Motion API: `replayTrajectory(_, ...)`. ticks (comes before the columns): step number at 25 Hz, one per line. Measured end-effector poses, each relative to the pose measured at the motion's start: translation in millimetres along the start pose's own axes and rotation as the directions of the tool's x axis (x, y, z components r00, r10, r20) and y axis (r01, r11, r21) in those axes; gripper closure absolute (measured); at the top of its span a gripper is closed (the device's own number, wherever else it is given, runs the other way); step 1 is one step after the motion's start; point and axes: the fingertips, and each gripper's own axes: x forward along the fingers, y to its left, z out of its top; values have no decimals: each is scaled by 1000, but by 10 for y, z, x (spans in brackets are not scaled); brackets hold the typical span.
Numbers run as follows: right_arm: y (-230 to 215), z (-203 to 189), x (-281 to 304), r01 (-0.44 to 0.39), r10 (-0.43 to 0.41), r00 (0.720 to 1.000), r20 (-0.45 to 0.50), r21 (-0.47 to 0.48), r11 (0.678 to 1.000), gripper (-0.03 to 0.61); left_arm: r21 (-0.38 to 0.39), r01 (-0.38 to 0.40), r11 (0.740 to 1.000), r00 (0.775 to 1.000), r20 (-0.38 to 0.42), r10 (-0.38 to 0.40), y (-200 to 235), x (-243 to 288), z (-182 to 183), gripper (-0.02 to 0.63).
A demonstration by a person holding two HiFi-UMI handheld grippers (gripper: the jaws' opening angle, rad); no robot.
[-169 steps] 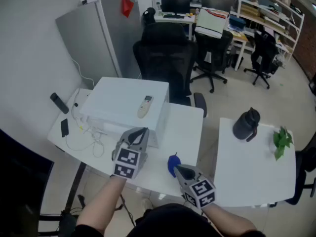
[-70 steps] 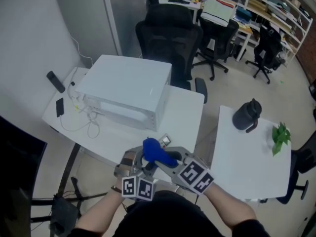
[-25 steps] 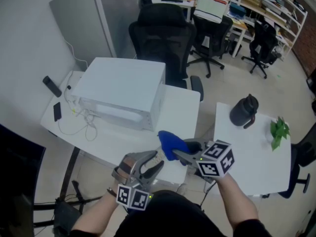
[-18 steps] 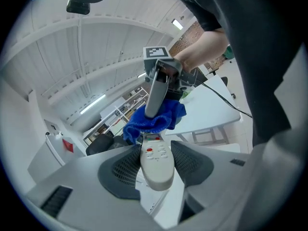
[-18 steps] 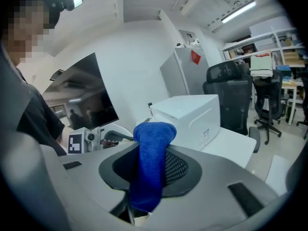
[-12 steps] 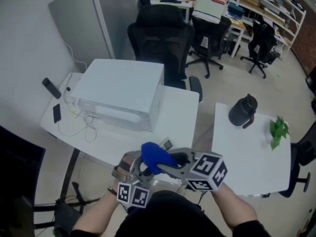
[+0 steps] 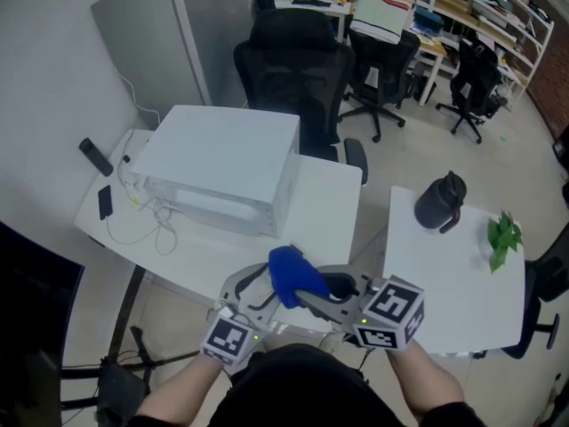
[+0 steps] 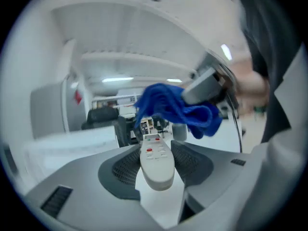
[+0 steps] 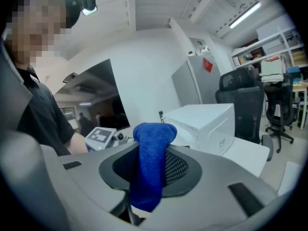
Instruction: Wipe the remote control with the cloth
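**One remote, one cloth, each clamped in a gripper**

The single remote control (image 8: 156,163) is gripped between the jaws of the left gripper (image 7: 252,290), buttons facing up. One blue cloth (image 9: 150,170) is pinched in the jaws of the right gripper (image 7: 313,294), folded over them and hanging down. It hovers by the remote's far end; whether they touch I cannot tell. Both grippers are over the near edge of the left worktop (image 7: 327,205), which carries one white box-shaped appliance (image 7: 222,169). The right worktop (image 7: 444,285) holds one dark jug (image 7: 442,205) and one green plant (image 7: 505,240).
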Motion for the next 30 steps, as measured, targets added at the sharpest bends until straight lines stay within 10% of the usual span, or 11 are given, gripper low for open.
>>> replayTrajectory(2, -36, 104, -106, 16, -17, 995, 97, 11, 1000, 462, -455, 85, 886, 993, 113, -38, 150, -41, 68, 410)
replayTrajectory(4, -36, 124, -134, 26, -27, 988, 151, 7, 1000, 462, -716, 212, 665, 966, 256, -33, 229, -77, 130, 410)
replayTrajectory(8, 61, -18, 10, 9, -7, 986, 164, -12, 1000, 462, -860, 411, 301, 893, 447, 58, 297, -142, 243, 410)
replayTrajectory(11, 118, -136, 146, 0, 5, 989, 147, -34, 999, 462, -841, 518, 153, 845, 531, 59, 210, -144, 305, 410)
replayTrajectory(14, 101, -154, 212, 31, -21, 990, 137, -71, 997, 462, -834, 541, 112, 836, 547, 35, 145, -157, 282, 410)
replayTrajectory(24, -402, 138, -76, 160, -150, 966, 211, -29, 987, 462, -809, 580, 94, 815, 575, -73, -33, -230, 287, 410)
replayTrajectory(30, 31, 121, -70, 28, -8, 974, 228, -84, 996, 462, -814, 573, 96, 816, 577, 26, 216, -236, 305, 410)
